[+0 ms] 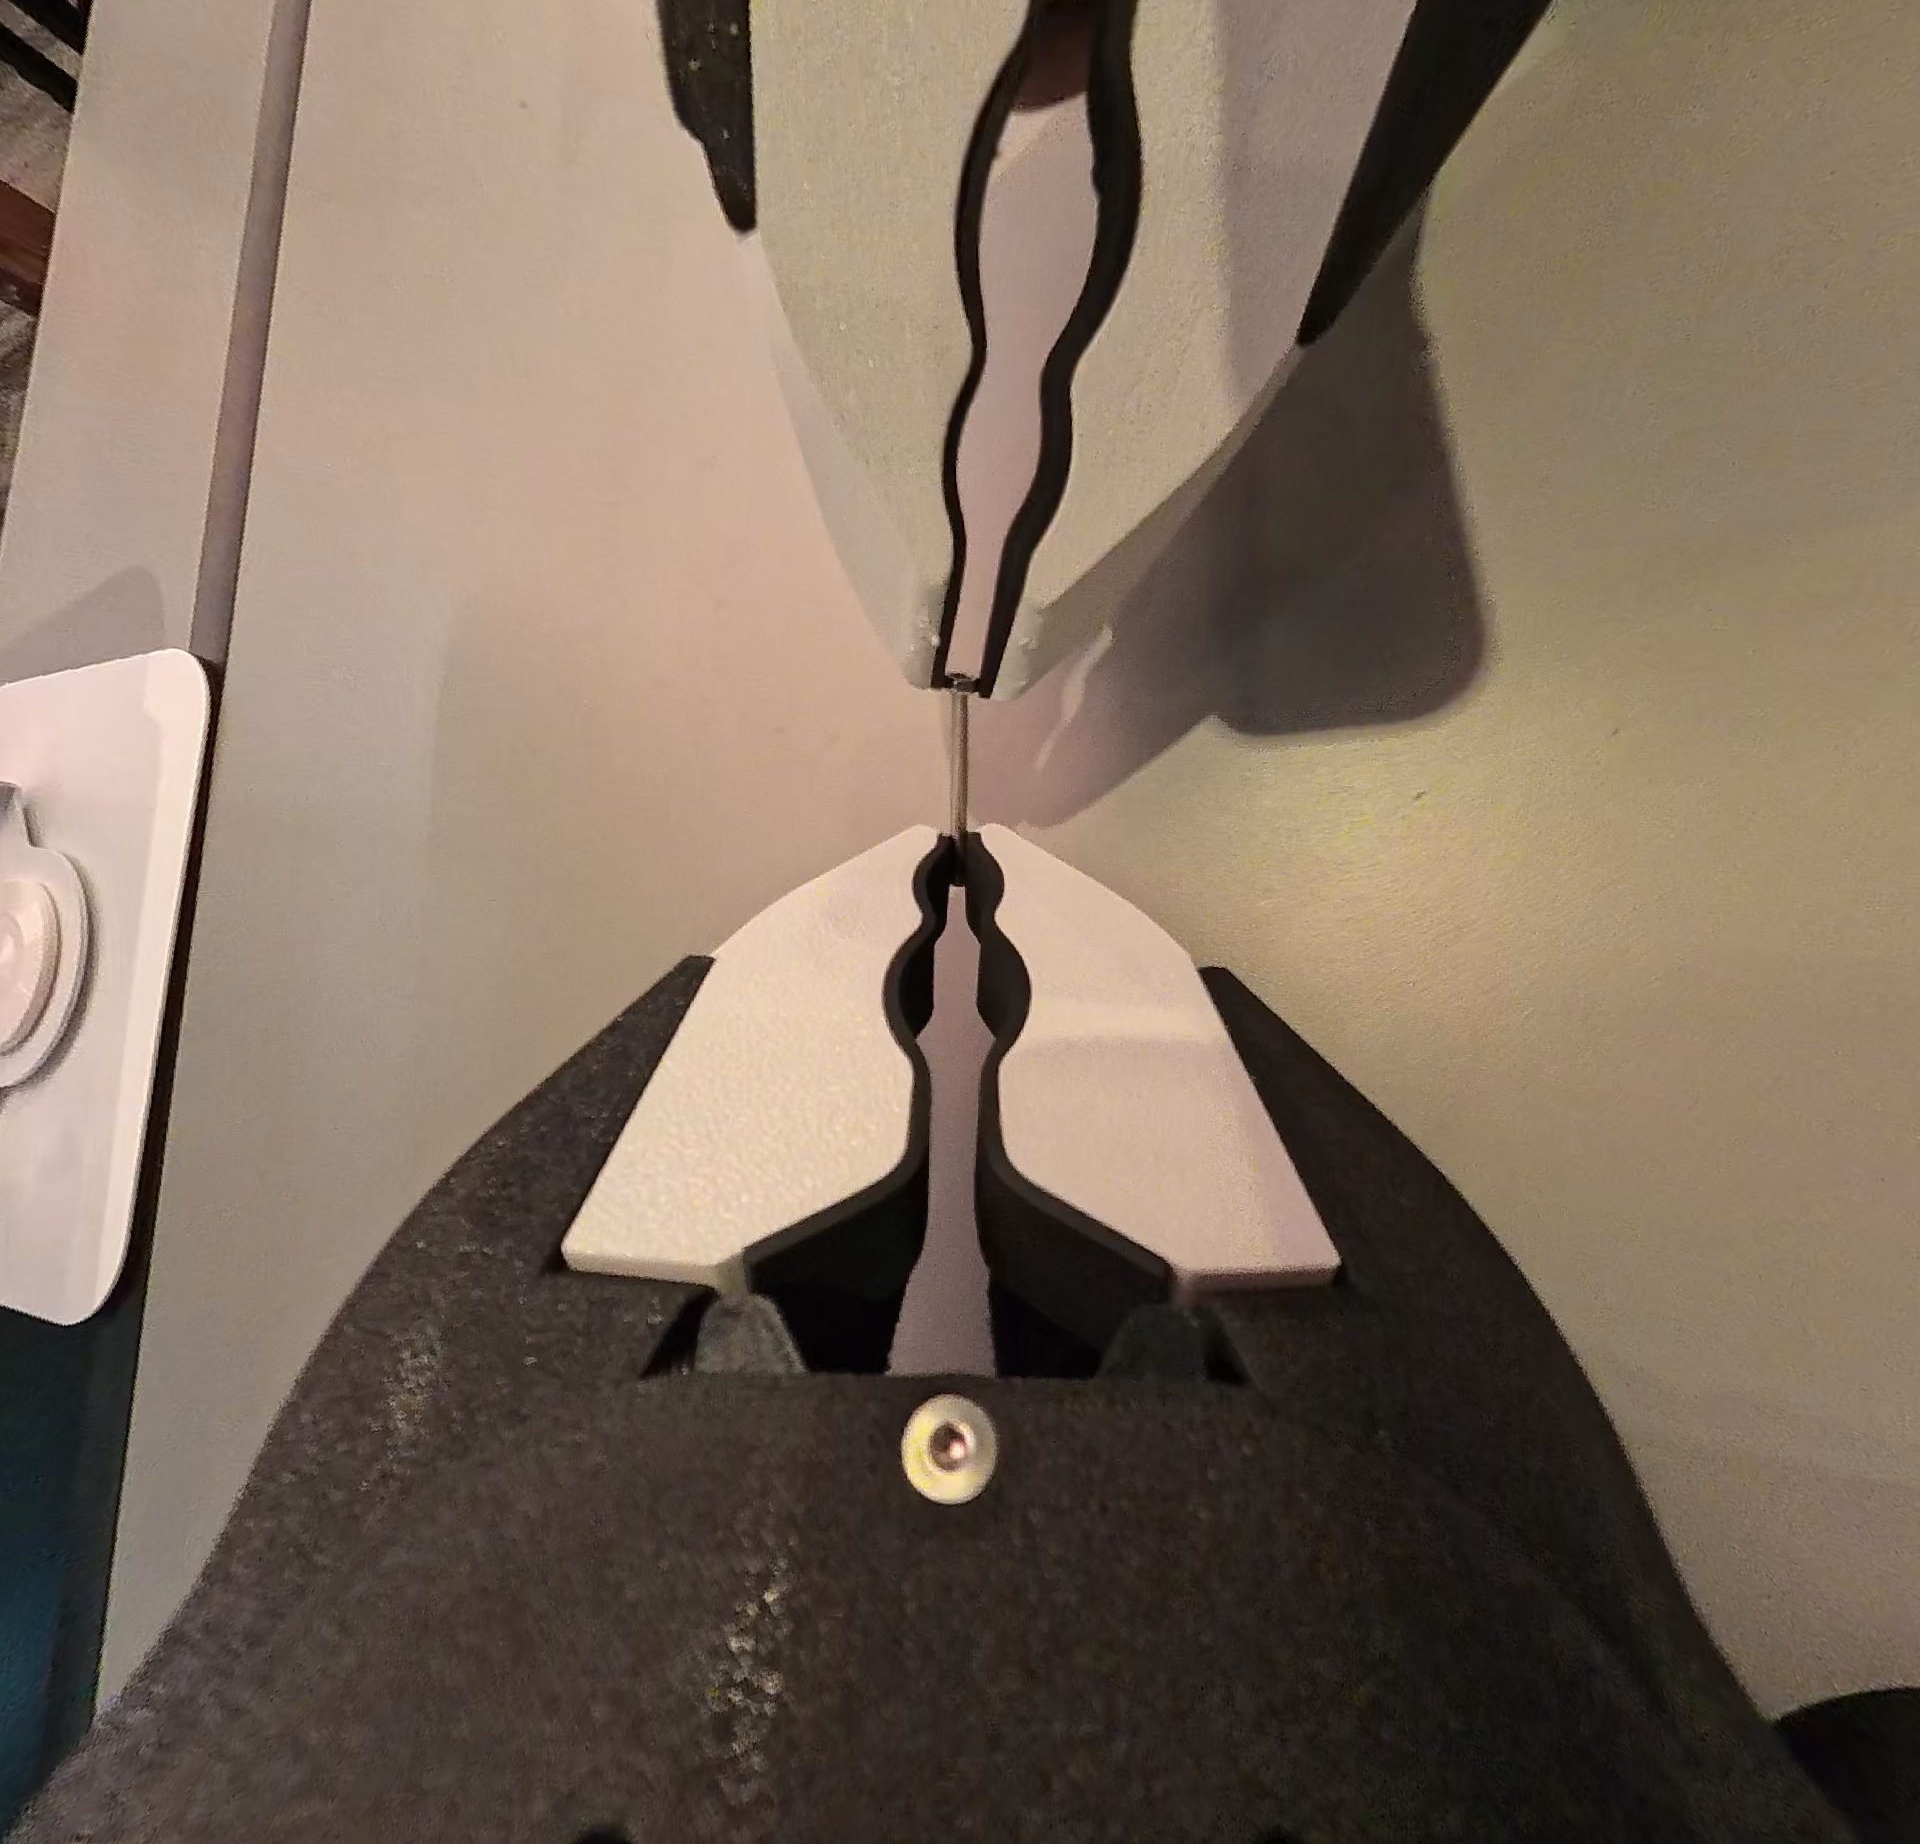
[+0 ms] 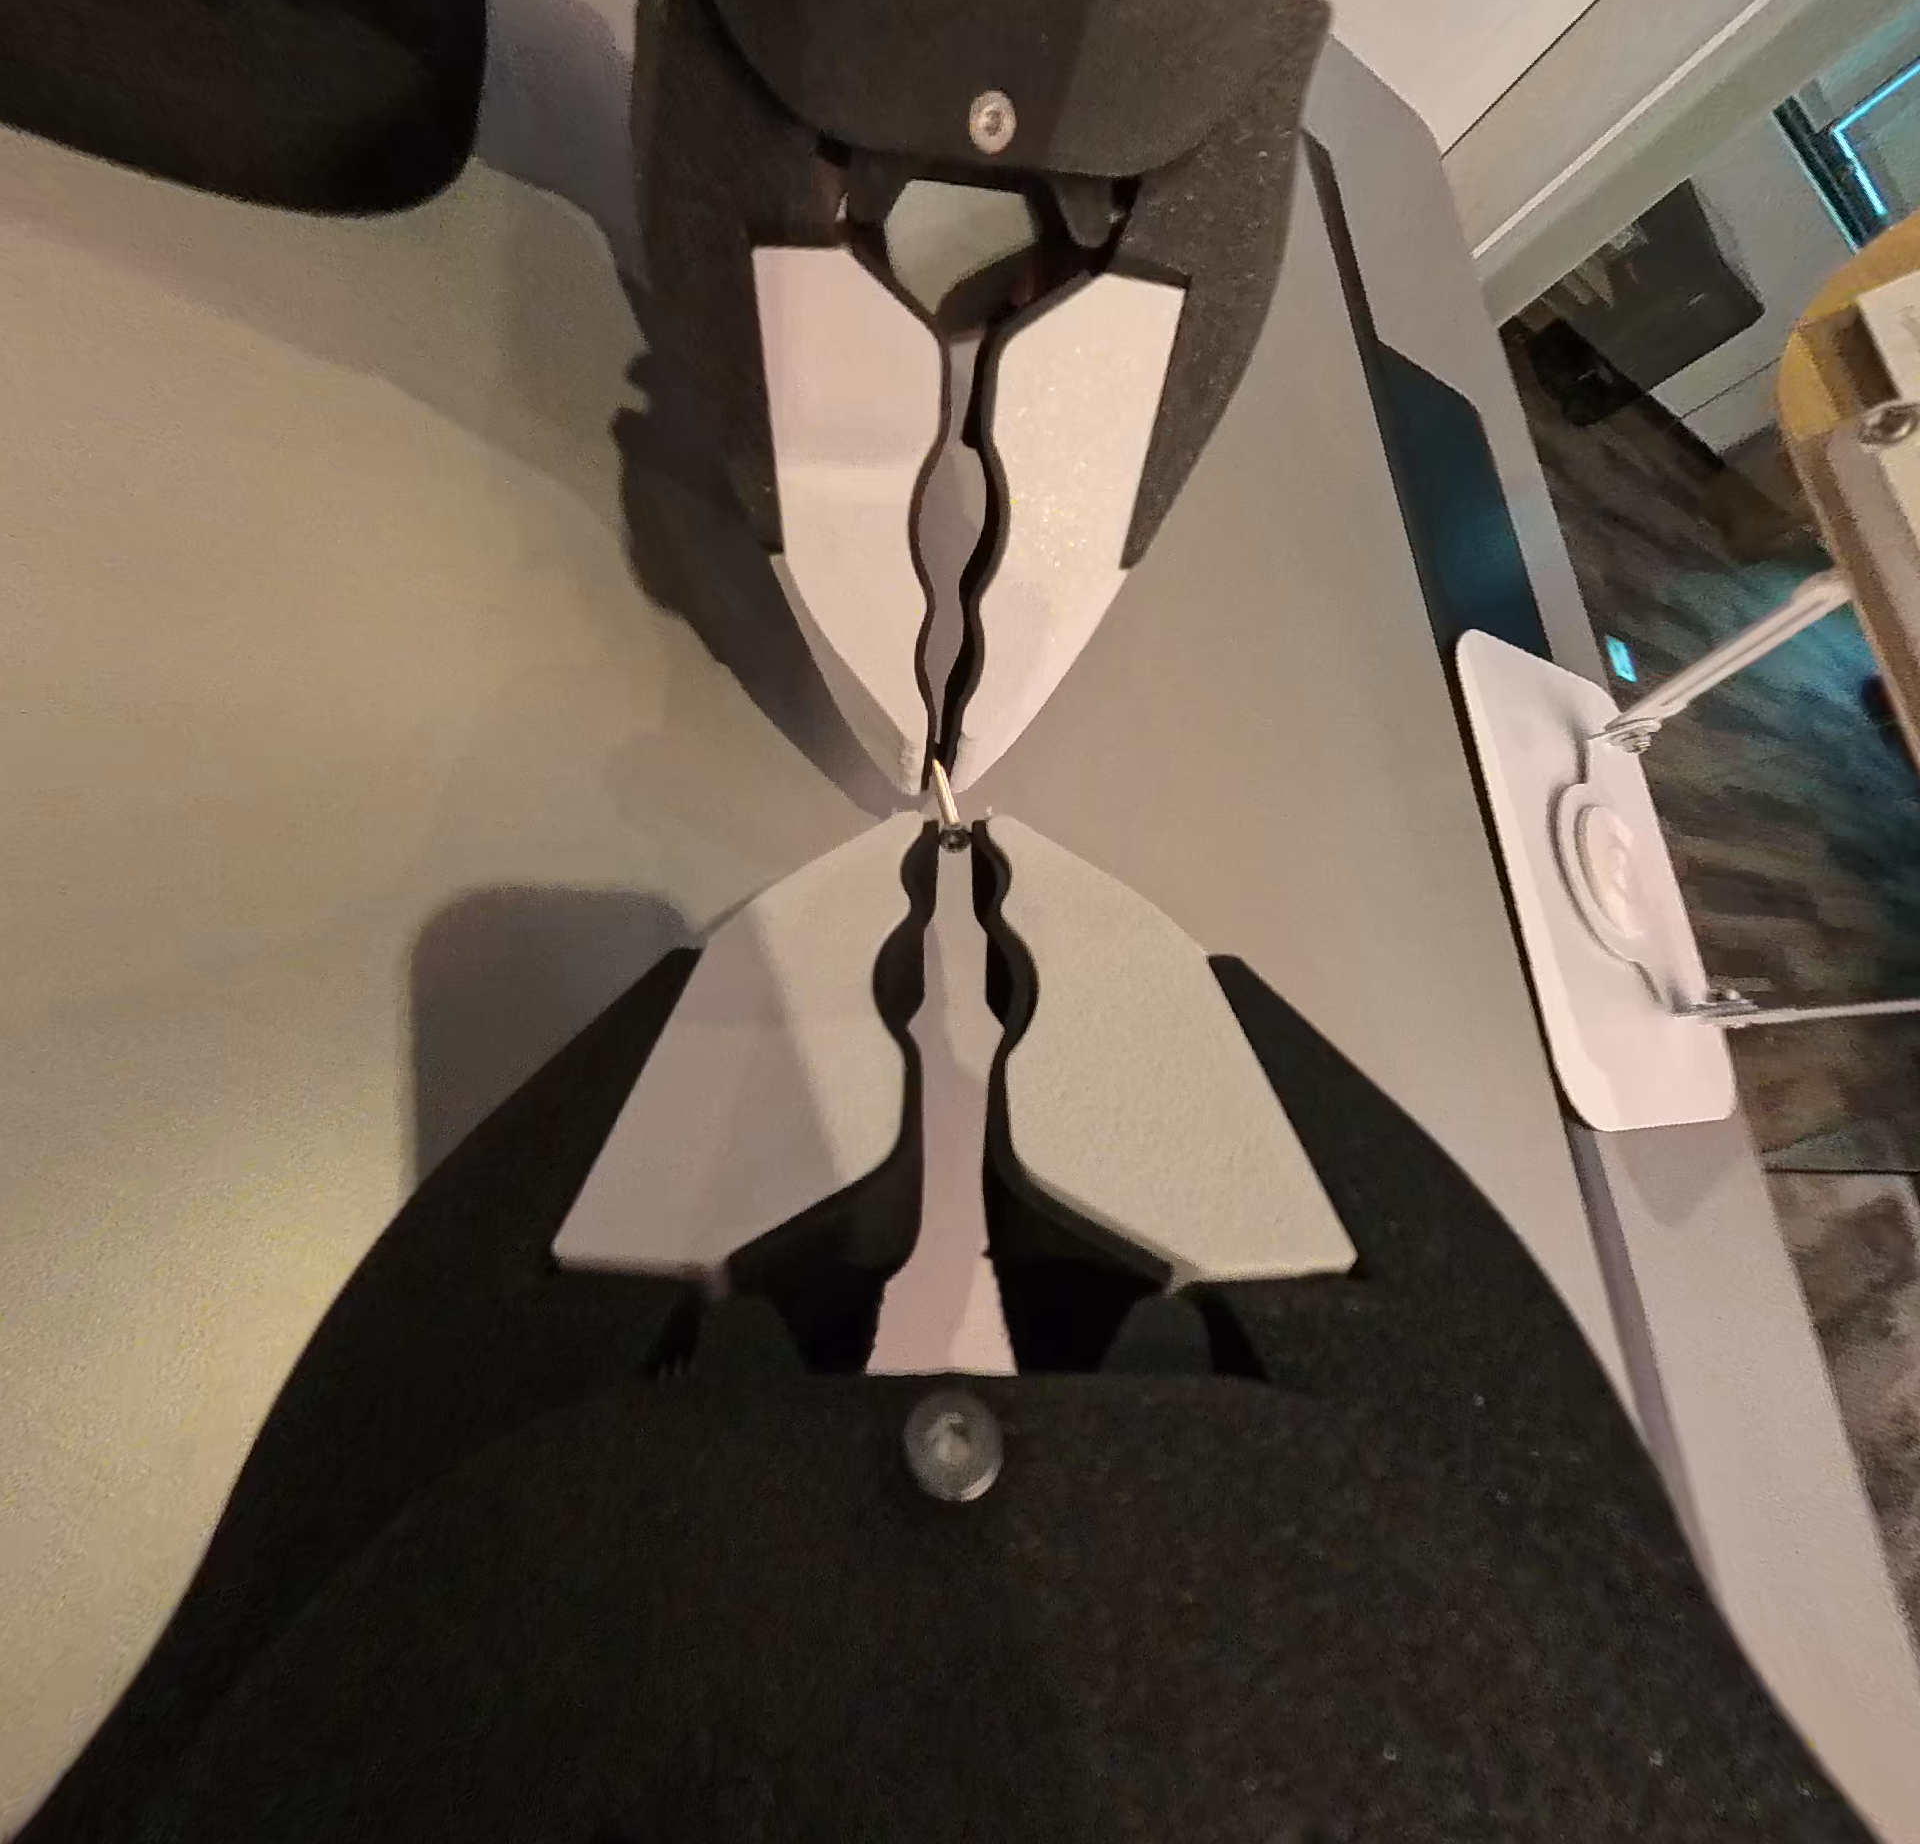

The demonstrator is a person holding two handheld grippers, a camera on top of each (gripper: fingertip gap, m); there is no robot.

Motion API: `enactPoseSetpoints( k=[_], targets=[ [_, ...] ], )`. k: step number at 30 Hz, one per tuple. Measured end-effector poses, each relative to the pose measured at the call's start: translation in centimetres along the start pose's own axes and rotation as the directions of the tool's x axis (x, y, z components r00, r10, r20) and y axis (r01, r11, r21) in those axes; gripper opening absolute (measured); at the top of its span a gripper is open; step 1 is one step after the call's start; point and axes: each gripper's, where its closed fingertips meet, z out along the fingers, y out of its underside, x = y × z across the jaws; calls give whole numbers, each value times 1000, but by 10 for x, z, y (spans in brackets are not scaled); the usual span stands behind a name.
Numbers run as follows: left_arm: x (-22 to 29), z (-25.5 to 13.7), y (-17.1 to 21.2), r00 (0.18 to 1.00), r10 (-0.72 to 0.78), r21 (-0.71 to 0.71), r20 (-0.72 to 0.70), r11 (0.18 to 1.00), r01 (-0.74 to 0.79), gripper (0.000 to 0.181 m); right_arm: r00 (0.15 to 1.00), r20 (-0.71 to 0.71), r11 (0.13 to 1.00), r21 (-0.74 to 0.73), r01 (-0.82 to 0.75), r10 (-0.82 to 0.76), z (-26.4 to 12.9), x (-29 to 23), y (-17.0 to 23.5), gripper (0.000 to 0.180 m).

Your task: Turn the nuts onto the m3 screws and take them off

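A thin silver m3 screw [image 1: 961, 760] spans the short gap between my two grippers, which face each other tip to tip above a pale table [image 1: 1558, 963]. My left gripper [image 1: 954, 838] is shut on the near end of the screw. My right gripper [image 1: 966, 677] is shut on a small dark piece at the far end, which looks like the nut [image 1: 962, 684]. In the right wrist view my right gripper [image 2: 954, 838] pinches that piece [image 2: 954, 839], and the screw [image 2: 943, 802] runs tilted into the left gripper [image 2: 935, 771]. Whether that piece is a nut or the screw's head is hard to tell.
A white plate with a round clear fitting [image 1: 83, 963] sits at the table's edge; it also shows in the right wrist view [image 2: 1600, 890], with metal rods [image 2: 1725, 641] attached. A wooden piece [image 2: 1860, 360] stands beyond the edge. A dark sleeve [image 2: 208, 59] is at the upper left. The tips of both grippers are at nearly the same place.
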Motion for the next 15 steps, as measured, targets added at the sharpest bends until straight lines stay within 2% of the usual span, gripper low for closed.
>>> enactPoseSetpoints(
  k=[11,15],
  targets=[
    [5,3,2,999,41,-53,-9,998,-41,2,987,-11,982,-101,161,-162,1,-6,5,5],
    [2,3,5,999,45,-62,9,997,-44,2,1000,-1,998,-64,25,-25,4,-4,4,5]
  ],
)
